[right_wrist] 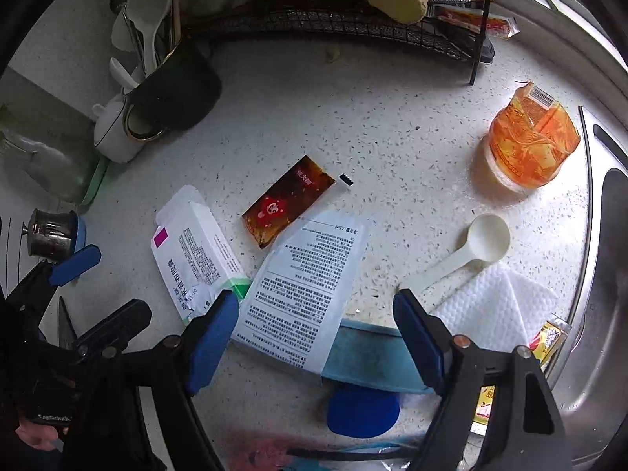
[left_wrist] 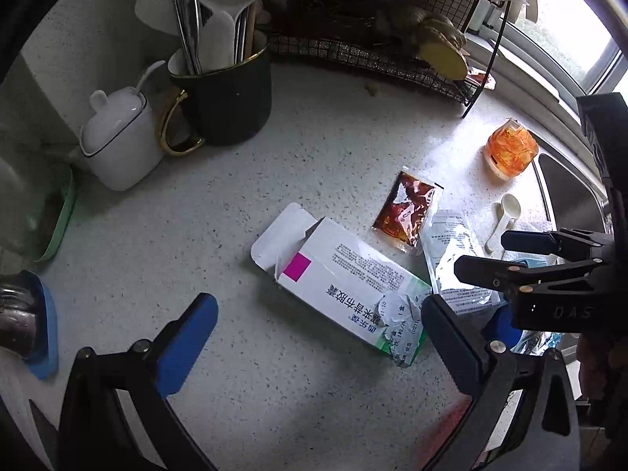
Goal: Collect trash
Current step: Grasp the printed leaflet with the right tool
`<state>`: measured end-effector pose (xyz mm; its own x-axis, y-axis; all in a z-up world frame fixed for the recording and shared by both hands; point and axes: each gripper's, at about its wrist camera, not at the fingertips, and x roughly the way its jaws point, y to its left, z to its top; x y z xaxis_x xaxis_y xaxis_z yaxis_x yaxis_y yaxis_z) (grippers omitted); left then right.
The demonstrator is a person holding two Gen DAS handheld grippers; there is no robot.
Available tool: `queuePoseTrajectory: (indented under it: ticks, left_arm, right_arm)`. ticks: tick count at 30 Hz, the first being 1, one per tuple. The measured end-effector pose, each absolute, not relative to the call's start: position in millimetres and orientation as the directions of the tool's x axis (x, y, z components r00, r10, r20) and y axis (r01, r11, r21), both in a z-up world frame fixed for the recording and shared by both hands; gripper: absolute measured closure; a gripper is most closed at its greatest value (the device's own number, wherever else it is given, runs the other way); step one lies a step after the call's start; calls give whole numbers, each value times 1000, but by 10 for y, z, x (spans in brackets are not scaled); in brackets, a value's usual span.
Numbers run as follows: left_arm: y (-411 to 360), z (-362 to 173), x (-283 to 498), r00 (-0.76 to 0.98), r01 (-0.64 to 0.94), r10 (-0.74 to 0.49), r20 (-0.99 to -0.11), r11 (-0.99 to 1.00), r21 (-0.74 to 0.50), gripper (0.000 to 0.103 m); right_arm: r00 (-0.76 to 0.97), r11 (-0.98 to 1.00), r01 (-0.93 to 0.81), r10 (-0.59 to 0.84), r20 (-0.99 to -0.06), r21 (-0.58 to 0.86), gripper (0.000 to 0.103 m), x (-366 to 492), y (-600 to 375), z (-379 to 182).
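Two grippers hang over a speckled worktop [right_wrist: 373, 117], pointing steeply down, nothing gripped. Left gripper [left_wrist: 314, 337]: jaws wide, empty, bracketing the near end of the medicine box [left_wrist: 345, 282]. Right gripper [right_wrist: 314, 329]: jaws wide, empty, straddling the printed leaflet pouch [right_wrist: 306, 282].

Step, as I judge it: approach, no trash collected yet. Next move calls for lowering onto one piece and closing; flat items need an edge or a pinch, the box looks easiest.

Landmark is the medicine box: white carton with magenta square, flap open, label torn at the near end, lying flat. Red sauce sachet [right_wrist: 286, 204] just beside it on the sink side, leaflet pouch touching the sachet's near edge. Orange wrapper cup [right_wrist: 533, 145], white scoop [right_wrist: 471, 247] and paper towel [right_wrist: 490, 306] well apart, toward the sink [right_wrist: 604, 274]. No bin visible.
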<state>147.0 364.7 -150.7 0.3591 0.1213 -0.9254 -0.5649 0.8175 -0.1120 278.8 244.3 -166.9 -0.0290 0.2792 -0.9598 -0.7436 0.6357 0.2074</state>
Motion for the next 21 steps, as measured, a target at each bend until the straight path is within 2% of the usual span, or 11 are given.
queuePoseTrajectory:
  ticks: [5, 11, 13, 14, 16, 21]
  left_arm:
    - [3691, -1624, 1512, 347, -555, 96, -933, 823, -122, 0]
    - [3752, -1711, 1491, 343, -560, 76, -936, 817, -139, 0]
    - [3759, -1742, 1486, 340, -558, 68, -938, 817, -143, 0]
    - [3755, -1756, 1488, 338, -557, 68, -939, 818, -141, 0]
    - [3742, -1777, 1489, 333, -556, 65, -941, 819, -140, 0]
    - [3675, -1793, 1494, 333, -546, 57, -941, 825, -143, 0]
  right_arm:
    - [-89, 640, -730, 260, -962, 240, 23, 2837, 2500, -1815]
    - [-105, 631, -735, 256, -961, 249, 35, 2841, 2579, -1848]
    - [-128, 630, -728, 262, -956, 270, 48, 2849, 2609, -1839]
    - [-144, 634, -719, 264, -954, 284, 49, 2860, 2615, -1841]
    - [-174, 643, -699, 271, -947, 313, 61, 2882, 2632, -1852]
    - [-238, 648, -664, 291, -927, 374, 79, 2852, 2629, -1892]
